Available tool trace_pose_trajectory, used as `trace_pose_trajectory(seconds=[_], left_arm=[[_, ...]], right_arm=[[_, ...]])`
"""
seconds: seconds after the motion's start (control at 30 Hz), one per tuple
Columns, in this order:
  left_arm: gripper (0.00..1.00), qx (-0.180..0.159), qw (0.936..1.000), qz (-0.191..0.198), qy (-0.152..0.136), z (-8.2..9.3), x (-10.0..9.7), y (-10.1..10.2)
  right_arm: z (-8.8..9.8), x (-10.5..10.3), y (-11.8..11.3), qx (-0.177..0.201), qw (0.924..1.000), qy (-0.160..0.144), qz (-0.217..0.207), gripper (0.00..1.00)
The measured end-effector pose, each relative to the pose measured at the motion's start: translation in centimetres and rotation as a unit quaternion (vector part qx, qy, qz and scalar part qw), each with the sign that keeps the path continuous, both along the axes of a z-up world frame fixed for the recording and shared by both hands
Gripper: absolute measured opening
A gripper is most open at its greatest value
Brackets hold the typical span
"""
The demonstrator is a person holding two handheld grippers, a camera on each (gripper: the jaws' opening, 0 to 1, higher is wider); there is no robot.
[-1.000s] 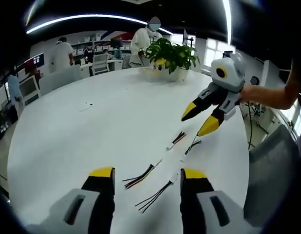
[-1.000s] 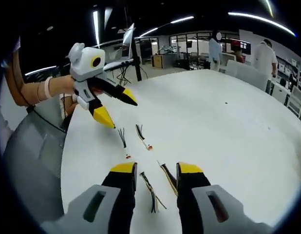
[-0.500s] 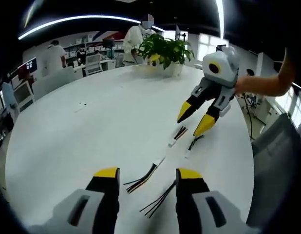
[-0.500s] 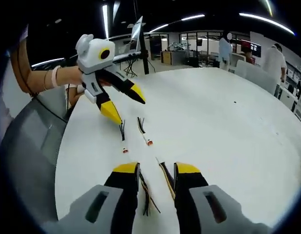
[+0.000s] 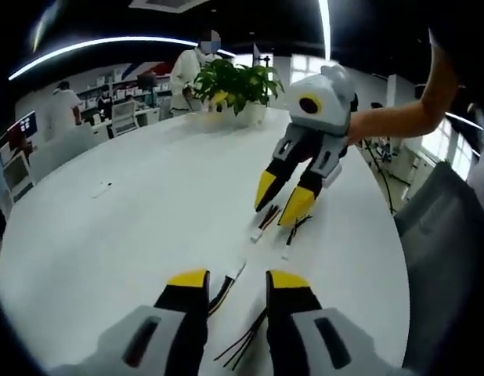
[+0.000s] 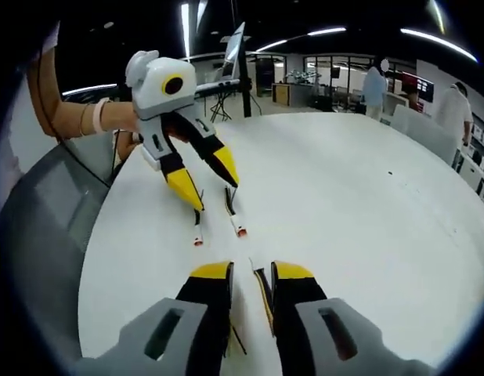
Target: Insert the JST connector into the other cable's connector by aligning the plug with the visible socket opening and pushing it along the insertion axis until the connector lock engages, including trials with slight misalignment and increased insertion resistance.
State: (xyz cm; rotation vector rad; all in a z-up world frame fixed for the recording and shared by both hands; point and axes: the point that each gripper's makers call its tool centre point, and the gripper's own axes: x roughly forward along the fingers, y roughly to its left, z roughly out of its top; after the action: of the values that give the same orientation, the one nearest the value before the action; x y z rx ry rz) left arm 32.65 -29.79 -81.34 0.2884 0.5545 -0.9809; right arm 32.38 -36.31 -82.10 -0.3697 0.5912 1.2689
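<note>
**Both grippers down over the cables, nothing picked up yet**

Starting on the left: my left gripper (image 5: 236, 283) hangs low over the white table (image 5: 109, 235), jaws spread with a gap between the yellow tips and nothing pinched. One multicoloured cable (image 5: 223, 287) runs up through that gap, and a dark-wired one (image 5: 246, 343) lies just right of it. Moving right, my right gripper (image 5: 279, 202) sits near the table, jaws apart, straddling the two short cables ahead; I can pick out the white connector (image 5: 257, 234) on one of them. A potted plant (image 5: 230, 82) stands at the far edge.

From the right gripper view, the left gripper (image 6: 205, 183) shows jaws parted above two connector-tipped leads (image 6: 237, 222). The right gripper (image 6: 252, 273) is open over another cable (image 6: 263, 288).

My read: no plug gripped, no mating begun. Grasping, aligning, pushing home are all left.
</note>
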Motion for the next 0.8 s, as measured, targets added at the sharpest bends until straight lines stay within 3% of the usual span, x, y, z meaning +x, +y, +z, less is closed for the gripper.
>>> trace_pose_trajectory(seconds=[0.8], left_arm=[[0.1,0.003,0.9976,-0.065,-0.026,-1.1,0.4,-0.8]], right_arm=[[-1.4,0.7,0.6,0.0,0.9997,0.002,0.025,0.09]])
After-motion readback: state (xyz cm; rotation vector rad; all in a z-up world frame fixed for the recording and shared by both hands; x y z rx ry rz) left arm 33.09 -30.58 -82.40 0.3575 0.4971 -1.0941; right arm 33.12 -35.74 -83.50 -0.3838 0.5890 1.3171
